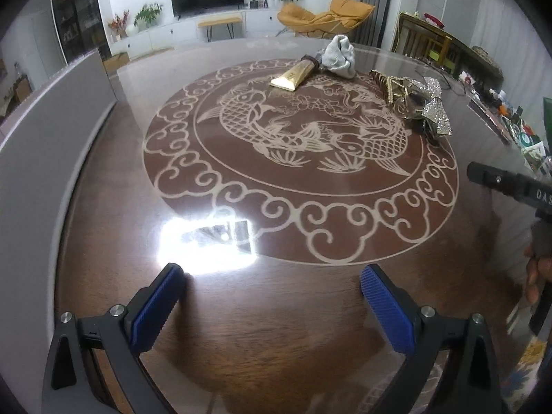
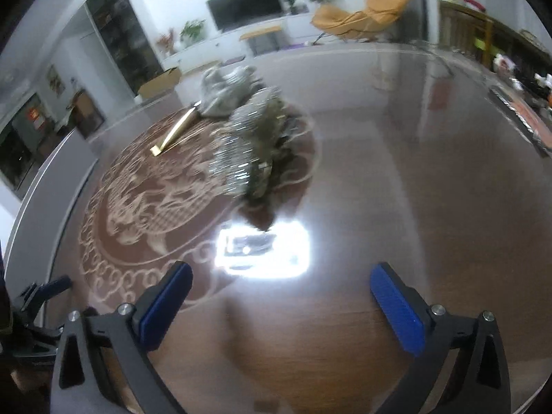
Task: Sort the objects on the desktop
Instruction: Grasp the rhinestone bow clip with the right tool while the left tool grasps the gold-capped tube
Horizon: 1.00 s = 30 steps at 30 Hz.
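Note:
On the glossy round table (image 1: 114,158) with a fish pattern lie a gold tube (image 1: 293,74), a crumpled grey cloth (image 1: 339,56) and a pile of sparkly hair clips and bows (image 1: 414,103), all at the far side. My left gripper (image 1: 272,296) hovers over the near table, open with nothing between its blue pads. My right gripper (image 2: 281,296) is open too, empty, above bare table; the sparkly pile (image 2: 248,141), the tube (image 2: 174,132) and the cloth (image 2: 224,91) lie beyond it, blurred. The right tool's black body (image 1: 507,186) shows at the left view's right edge.
A grey panel (image 1: 51,110) borders the table on the left. Cluttered small items (image 1: 510,117) line the table's right rim. A ceiling-light glare (image 1: 207,241) reflects on the tabletop. Behind are a TV, plants and an orange chair (image 1: 324,17).

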Each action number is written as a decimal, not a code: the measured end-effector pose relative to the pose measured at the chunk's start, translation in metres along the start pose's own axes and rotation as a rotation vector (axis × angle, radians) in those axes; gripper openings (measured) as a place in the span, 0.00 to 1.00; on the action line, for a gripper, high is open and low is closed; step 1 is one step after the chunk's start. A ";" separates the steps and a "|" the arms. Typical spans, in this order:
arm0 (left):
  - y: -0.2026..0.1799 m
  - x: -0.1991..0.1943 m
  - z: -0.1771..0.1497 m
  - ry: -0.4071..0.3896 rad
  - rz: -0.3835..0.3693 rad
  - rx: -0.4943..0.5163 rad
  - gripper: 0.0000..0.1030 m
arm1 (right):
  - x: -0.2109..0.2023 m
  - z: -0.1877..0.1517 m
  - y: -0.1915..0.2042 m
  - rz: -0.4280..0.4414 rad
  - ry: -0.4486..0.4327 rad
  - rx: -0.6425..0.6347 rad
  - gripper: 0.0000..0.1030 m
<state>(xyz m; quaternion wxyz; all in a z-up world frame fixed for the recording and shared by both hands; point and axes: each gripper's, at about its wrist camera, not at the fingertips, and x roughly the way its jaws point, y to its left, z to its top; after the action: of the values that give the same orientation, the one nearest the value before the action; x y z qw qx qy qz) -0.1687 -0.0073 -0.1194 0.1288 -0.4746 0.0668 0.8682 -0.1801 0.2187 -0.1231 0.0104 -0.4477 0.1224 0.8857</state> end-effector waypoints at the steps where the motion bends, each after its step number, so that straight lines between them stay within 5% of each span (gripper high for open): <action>1: 0.000 0.000 -0.001 -0.010 0.006 0.006 1.00 | 0.002 0.001 0.001 -0.018 0.000 -0.017 1.00; 7: 0.001 -0.001 -0.005 -0.030 0.012 -0.002 1.00 | 0.033 0.031 0.039 -0.008 0.049 -0.079 1.00; 13: 0.001 -0.001 -0.005 -0.031 0.011 -0.002 1.00 | 0.078 0.081 0.058 -0.121 0.043 -0.083 0.99; 15: 0.001 -0.002 -0.004 -0.031 0.011 -0.001 1.00 | 0.074 0.085 0.055 -0.128 -0.001 -0.083 0.70; 21: 0.001 -0.001 -0.004 -0.031 0.012 -0.002 1.00 | 0.061 0.073 0.041 -0.077 -0.011 -0.103 0.52; 26: -0.001 0.002 0.000 -0.021 0.002 0.011 1.00 | 0.025 0.032 0.017 -0.067 -0.016 -0.147 0.51; 30: -0.009 0.022 0.037 0.029 -0.014 0.100 1.00 | 0.008 0.008 0.005 -0.074 -0.052 -0.159 0.51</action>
<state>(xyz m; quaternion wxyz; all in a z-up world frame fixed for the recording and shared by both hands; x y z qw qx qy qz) -0.2080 0.0135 -0.1178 0.1575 -0.4807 0.1088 0.8557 -0.1922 0.2153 -0.1241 0.0108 -0.4280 0.0348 0.9030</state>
